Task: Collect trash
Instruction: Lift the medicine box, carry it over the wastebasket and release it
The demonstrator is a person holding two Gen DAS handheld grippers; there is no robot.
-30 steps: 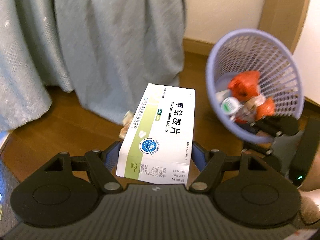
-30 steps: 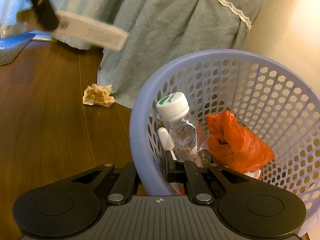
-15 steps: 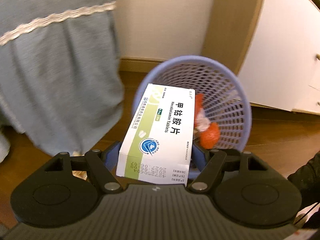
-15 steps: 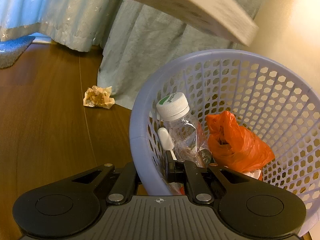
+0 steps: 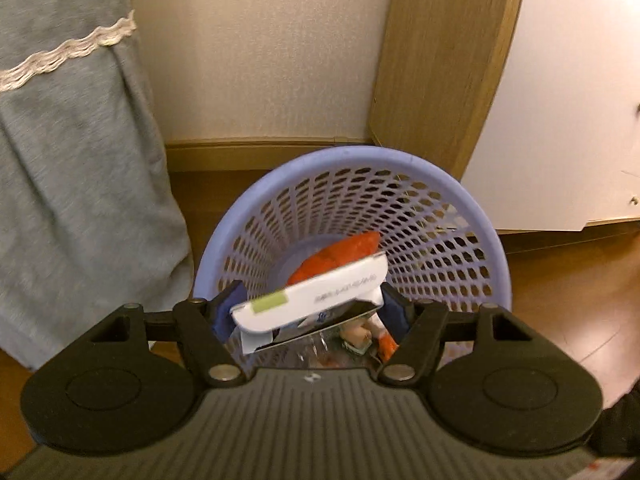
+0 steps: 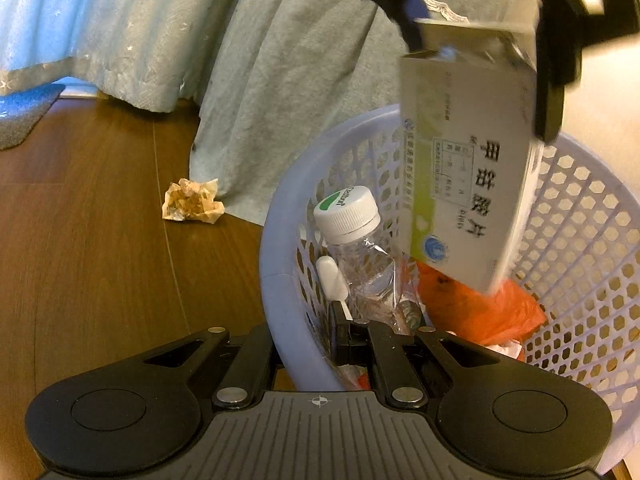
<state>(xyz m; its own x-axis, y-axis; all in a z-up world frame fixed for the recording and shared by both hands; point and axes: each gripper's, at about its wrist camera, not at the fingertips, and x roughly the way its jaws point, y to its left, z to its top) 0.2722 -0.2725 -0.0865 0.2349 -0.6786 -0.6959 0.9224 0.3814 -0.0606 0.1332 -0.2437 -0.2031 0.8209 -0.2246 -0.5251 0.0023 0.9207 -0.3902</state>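
The lavender mesh basket (image 6: 592,240) contains a clear bottle with a white cap (image 6: 347,212), an orange plastic bag (image 6: 472,308) and small scraps. The left tool (image 5: 308,306) is above the basket; its jaws are closing, and the medicine box (image 5: 316,296) hangs tilted between them, nose down into the basket. The right tool (image 6: 348,340) is together, clamped on the basket's near rim. One second ago the box was left of the basket, over the floor. A crumpled paper (image 6: 192,202) lies on the floor, left of the basket.
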